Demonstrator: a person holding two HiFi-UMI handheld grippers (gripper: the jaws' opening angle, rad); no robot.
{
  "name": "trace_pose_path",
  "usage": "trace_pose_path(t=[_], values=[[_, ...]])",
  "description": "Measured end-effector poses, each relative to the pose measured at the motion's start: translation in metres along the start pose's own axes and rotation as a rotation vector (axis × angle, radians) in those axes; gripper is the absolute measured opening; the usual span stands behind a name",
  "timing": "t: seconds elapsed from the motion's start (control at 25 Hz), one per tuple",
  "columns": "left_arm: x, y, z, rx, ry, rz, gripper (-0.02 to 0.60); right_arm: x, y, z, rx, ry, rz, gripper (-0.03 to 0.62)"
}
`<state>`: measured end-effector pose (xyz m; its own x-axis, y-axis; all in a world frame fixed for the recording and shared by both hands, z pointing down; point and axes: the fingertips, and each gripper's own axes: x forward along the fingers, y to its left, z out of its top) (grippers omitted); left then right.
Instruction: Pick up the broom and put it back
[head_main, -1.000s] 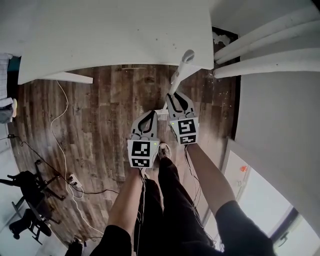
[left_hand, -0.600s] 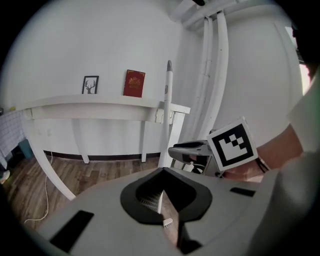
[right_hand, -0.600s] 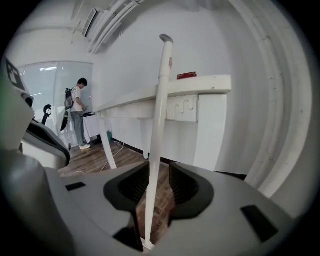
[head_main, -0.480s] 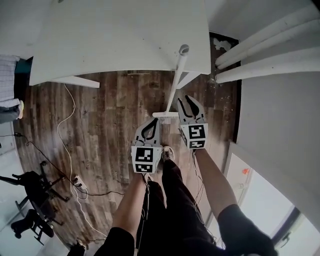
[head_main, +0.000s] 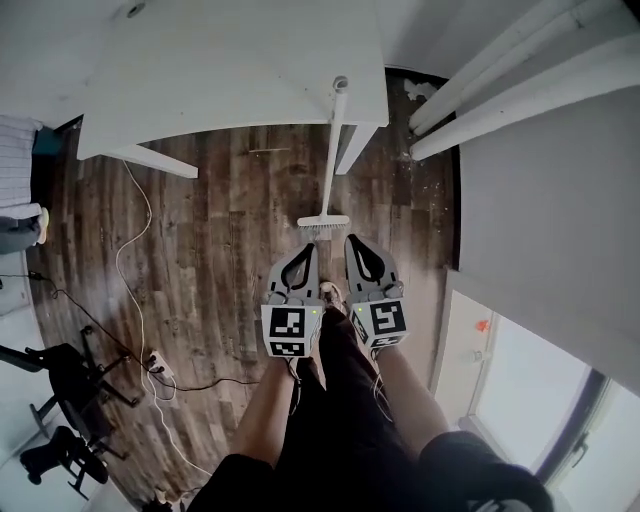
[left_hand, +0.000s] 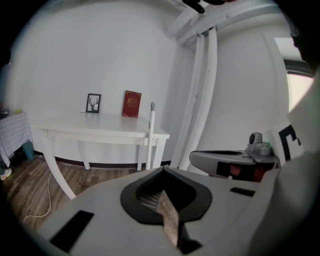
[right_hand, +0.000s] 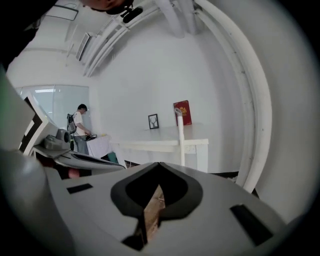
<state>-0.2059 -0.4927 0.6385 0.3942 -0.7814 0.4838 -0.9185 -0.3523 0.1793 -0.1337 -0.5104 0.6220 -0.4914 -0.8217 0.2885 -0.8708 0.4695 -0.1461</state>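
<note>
The white broom (head_main: 330, 160) stands upright on the wooden floor, its bristle head (head_main: 323, 226) down and its handle top against the edge of the white table (head_main: 230, 70). It also shows as a thin white pole in the left gripper view (left_hand: 151, 135) and the right gripper view (right_hand: 180, 142). My left gripper (head_main: 300, 258) and right gripper (head_main: 357, 248) hover side by side just short of the broom head, clear of it. The left gripper (left_hand: 161, 171) is shut and empty. The right gripper (right_hand: 159, 165) has just closed, with nothing between its jaws.
White pipes (head_main: 500, 60) run along the wall on the right. A white cable (head_main: 130, 250) and a power strip (head_main: 150, 362) lie on the floor at left, near a black stand (head_main: 60, 390). A red book (left_hand: 132, 104) and a small picture frame (left_hand: 93, 103) stand on the table.
The right gripper let go of the broom handle, and both grippers drew back from it. The broom now stands by itself against the table edge.
</note>
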Motion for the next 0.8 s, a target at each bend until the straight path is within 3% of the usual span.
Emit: trace_pose_path(t=[0.12, 0.28, 0.56, 0.8], values=[[-0.045, -0.015, 0.003, -0.014, -0.016, -0.03, 0.0, -0.032, 0.038, 0.015, -0.028, -0.002, 0.02, 0.021], [-0.11, -0.019, 0.014, -0.033, -0.06, -0.015, 0.0, -0.07, 0.082, 0.039, -0.045, -0.027, 0.033, 0.021], [-0.226, -0.031, 0.023, -0.001, -0.149, -0.016, 0.0, -0.151, 0.158, 0.08, -0.088, -0.124, -0.009, 0.021], [-0.289, -0.068, 0.033, 0.049, -0.199, -0.051, 0.0, -0.22, 0.19, 0.107, -0.126, -0.148, -0.046, 0.021]])
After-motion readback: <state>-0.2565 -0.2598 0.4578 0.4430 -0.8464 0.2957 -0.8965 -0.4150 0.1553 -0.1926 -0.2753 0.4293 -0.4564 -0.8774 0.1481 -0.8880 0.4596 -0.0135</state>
